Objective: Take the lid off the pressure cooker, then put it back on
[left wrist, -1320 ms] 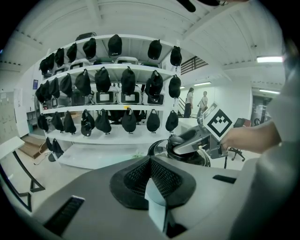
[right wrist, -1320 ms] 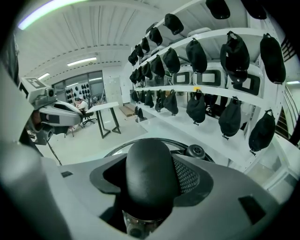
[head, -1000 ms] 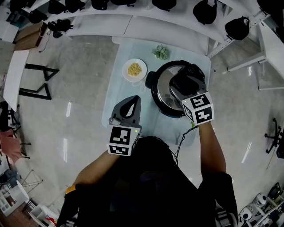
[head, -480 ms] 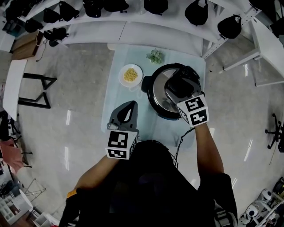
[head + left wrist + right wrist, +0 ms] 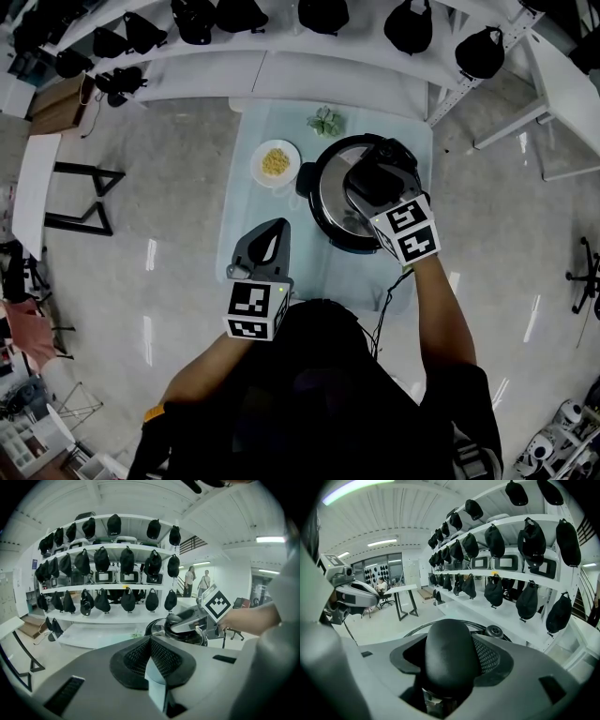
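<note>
Steel shows on the round lid (image 5: pixel 336 204) of the black pressure cooker (image 5: pixel 314 180), which stands on the pale blue table (image 5: pixel 251 211). The lid lies on top of the pot. My right gripper (image 5: pixel 377 180) is clamped on the lid's rounded black handle (image 5: pixel 450 653), which fills the gap between the jaws. My left gripper (image 5: pixel 272 239) hangs left of the cooker, nearer me, jaws pressed together on nothing. Left of the cooker sits a white plate of yellow food (image 5: pixel 276 162); beyond it, a small green leafy thing (image 5: pixel 325 120).

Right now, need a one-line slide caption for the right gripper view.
Right tool shut on the lid handle, valve just beyond, shelves behind.
</note>
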`<state>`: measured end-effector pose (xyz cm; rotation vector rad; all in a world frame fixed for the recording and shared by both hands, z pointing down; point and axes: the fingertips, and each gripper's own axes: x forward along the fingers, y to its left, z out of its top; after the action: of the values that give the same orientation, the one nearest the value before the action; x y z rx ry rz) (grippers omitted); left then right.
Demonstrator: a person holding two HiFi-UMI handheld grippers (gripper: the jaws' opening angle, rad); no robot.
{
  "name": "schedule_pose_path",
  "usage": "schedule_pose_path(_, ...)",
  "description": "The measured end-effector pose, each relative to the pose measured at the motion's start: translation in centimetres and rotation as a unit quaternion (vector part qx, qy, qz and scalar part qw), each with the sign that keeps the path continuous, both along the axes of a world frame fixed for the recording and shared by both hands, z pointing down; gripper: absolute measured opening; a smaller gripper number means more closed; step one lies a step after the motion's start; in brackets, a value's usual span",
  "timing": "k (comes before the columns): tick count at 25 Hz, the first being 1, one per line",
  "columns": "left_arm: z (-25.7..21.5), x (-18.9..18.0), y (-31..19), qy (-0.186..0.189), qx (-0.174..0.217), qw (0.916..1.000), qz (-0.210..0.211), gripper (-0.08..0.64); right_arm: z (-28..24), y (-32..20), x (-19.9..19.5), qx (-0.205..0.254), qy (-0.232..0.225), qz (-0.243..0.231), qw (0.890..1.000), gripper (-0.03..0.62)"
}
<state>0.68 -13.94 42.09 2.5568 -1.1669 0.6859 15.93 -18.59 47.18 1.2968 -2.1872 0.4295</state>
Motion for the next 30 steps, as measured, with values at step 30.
schedule_pose_path(30,-2.8,-4.3,10.4,0.044,0.042,0.9981,0.009,0.006,-6.5,15.4,-5.1,0.091,-0.035,0.13,0.987,0.133)
